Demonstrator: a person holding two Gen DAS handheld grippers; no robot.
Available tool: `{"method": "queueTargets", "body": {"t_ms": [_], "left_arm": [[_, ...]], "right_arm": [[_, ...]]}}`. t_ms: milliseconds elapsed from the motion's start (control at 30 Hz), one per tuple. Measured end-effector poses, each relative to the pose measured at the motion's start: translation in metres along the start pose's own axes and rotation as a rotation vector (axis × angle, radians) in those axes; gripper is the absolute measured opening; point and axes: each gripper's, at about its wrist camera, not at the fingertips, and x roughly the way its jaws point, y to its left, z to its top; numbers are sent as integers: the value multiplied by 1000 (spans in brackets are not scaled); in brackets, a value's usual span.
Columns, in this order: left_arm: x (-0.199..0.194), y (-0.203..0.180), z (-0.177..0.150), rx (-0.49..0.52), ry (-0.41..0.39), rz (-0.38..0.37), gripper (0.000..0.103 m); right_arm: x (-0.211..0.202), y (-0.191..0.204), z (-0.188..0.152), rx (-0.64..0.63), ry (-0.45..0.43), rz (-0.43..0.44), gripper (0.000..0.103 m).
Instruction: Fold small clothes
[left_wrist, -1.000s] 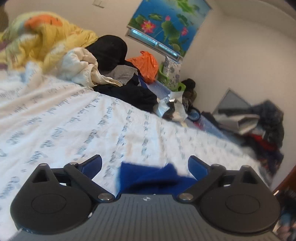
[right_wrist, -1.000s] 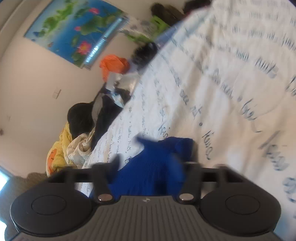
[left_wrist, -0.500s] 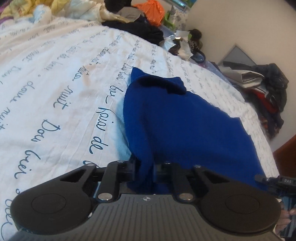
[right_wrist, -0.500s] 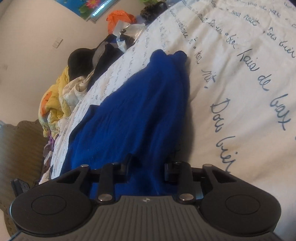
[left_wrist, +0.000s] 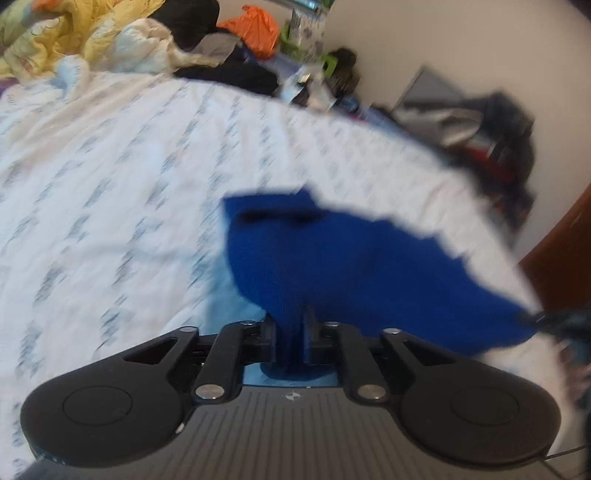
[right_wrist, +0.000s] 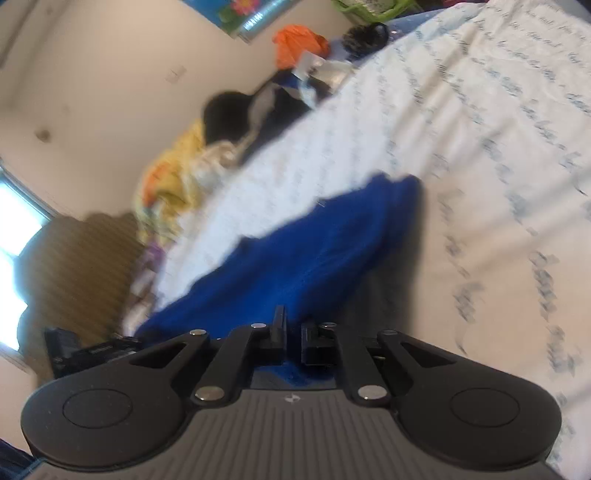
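My blue garment (left_wrist: 332, 258) is plain, deep-coloured knit. It hangs stretched from six o'clock, its folded end reaching toward twelve above the bed.

No wording is reading clearly in either view. Rows of dark cursive script are running across the white bed sheet (left_wrist: 110, 177), from about nine o'clock toward one o'clock in the left wrist view, but motion blur is smearing every word beyond reading. A small pale emblem is showing on each hand-held gripper's ribbed body, illegible.
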Motion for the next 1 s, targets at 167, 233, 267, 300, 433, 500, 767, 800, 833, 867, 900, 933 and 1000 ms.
{"method": "queueTargets", "body": {"t_ms": [167,233,267,300,433,500,767,800,833,867,900,933,1000], "left_arm": [[13,14,6,-4,-88,153,54],[11,-2,29,60,-194,144,85],[15,-13,39,113,-243,147,97],[23,-27,49,177,-278,161,97],[93,-68,76,408,-231,216,69],[133,-77,82,464,-159,232,54],[154,-37,108,247,-149,224,10],[160,-33,107,257,-125,251,12],[165,-32,104,271,-112,290,16],[163,-32,101,275,-116,317,25],[157,-31,98,265,-131,319,34],[147,-33,95,253,-163,325,60],[118,-41,86,233,-278,291,87]], "right_arm": [[17,-9,5,-15,1,-193,49],[18,-5,29,-33,-99,-159,49],[22,-2,42,-44,-139,-147,49],[30,1,56,-63,-151,-141,49],[95,13,105,-153,-92,-228,49],[131,13,117,-199,-37,-308,47],[137,-2,120,-195,-94,-276,4],[139,-9,119,-184,-84,-299,5],[145,-17,116,-173,-62,-323,4],[148,-24,114,-152,-55,-328,5],[143,-24,112,-125,-80,-310,6],[136,-22,112,-91,-103,-308,10],[117,-7,109,-87,-195,-309,14]]}}
